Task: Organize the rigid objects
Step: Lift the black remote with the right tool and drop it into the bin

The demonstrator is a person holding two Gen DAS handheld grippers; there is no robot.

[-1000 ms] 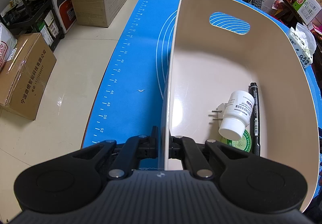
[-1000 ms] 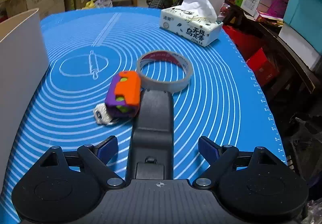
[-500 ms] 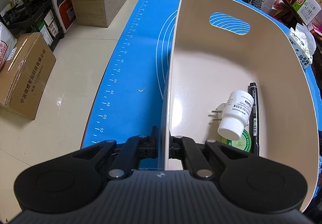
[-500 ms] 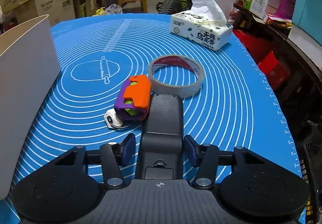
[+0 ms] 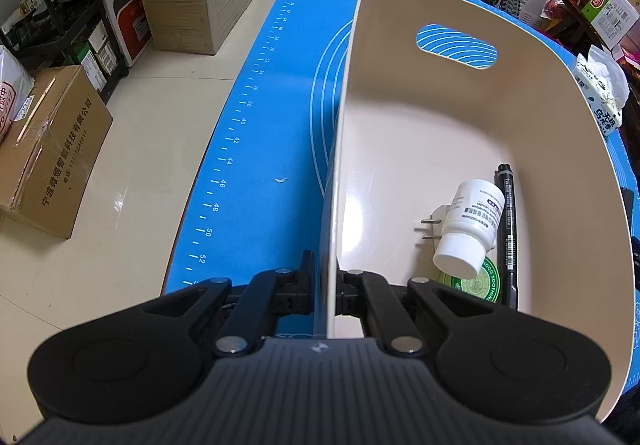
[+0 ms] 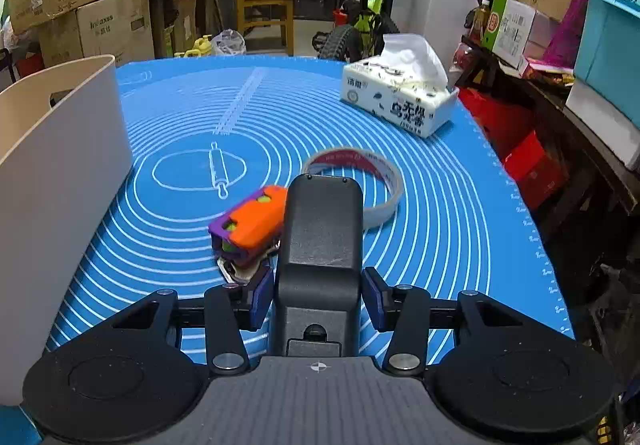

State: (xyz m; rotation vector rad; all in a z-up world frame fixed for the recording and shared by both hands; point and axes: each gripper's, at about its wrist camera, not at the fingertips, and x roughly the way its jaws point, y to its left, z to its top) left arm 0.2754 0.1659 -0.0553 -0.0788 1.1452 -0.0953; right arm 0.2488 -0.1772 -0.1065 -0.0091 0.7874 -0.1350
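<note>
My left gripper (image 5: 326, 277) is shut on the near left wall of the cream bin (image 5: 440, 117). Inside the bin lie a white bottle (image 5: 468, 225), a black marker (image 5: 507, 229), a green round tin (image 5: 480, 283) and a white plug (image 5: 438, 219). In the right wrist view my right gripper (image 6: 318, 297) is shut on a dark grey block (image 6: 322, 221), its blue pads (image 6: 260, 297) pressing on both sides. An orange and purple toy (image 6: 252, 223) with keys (image 6: 236, 271) under it sits right against the block's left side. A roll of tape (image 6: 384, 201) lies just beyond the block.
The blue mat (image 6: 460, 225) covers the table. A tissue box (image 6: 400, 101) stands at the far right, and the bin's outer wall (image 6: 60, 165) rises at the left. Cardboard boxes, a bicycle and shelves crowd the floor around the table.
The right gripper's jaws have closed from wide apart onto the dark grey block, and its view has tipped upward. The left gripper and the bin have not moved.
</note>
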